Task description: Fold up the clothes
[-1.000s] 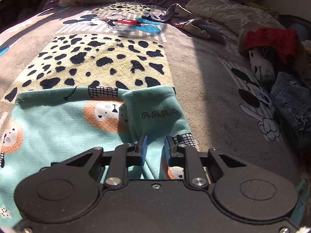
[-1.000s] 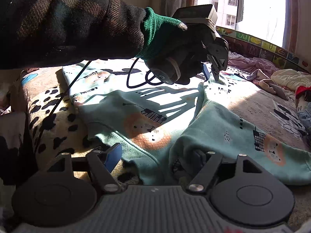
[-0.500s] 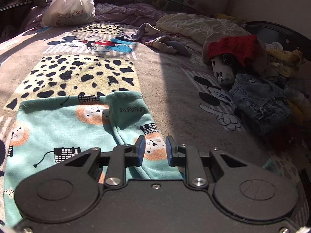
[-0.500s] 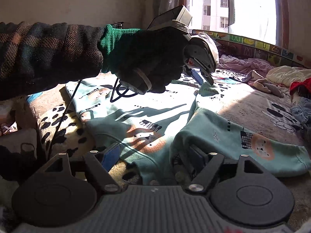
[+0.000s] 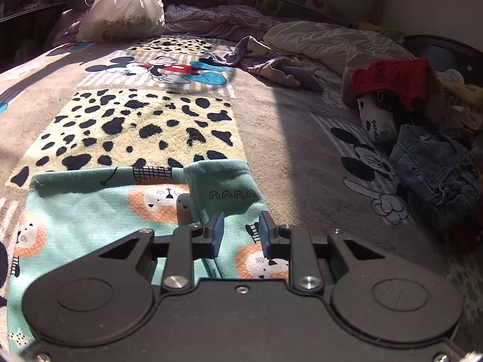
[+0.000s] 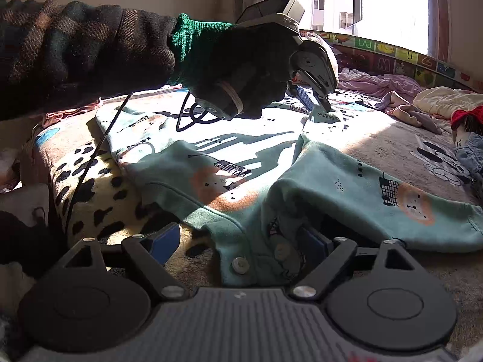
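A teal child's garment (image 6: 211, 163) printed with orange lions lies spread on the bed. Its sleeve (image 5: 229, 187) is folded over the body, the cuff near the garment's far edge. My left gripper (image 5: 240, 233) hovers just above that folded sleeve, jaws a little apart and empty; it also shows in the right wrist view (image 6: 314, 102), held by a gloved hand. My right gripper (image 6: 241, 244) is wide open at the garment's near edge, with the buttoned placket (image 6: 259, 259) lying between its fingers.
The bed is covered by a patterned blanket (image 5: 135, 120) with leopard spots and cartoon mice. A white plastic bag (image 5: 120, 12) stands at the far side. A red knit hat (image 5: 395, 81), a panda toy, folded denim (image 5: 434, 175) and loose clothes lie at the right.
My left gripper let go of the sleeve, opened slightly and lifted back from it. The sleeve now rests folded on the garment. My right gripper stayed put and open.
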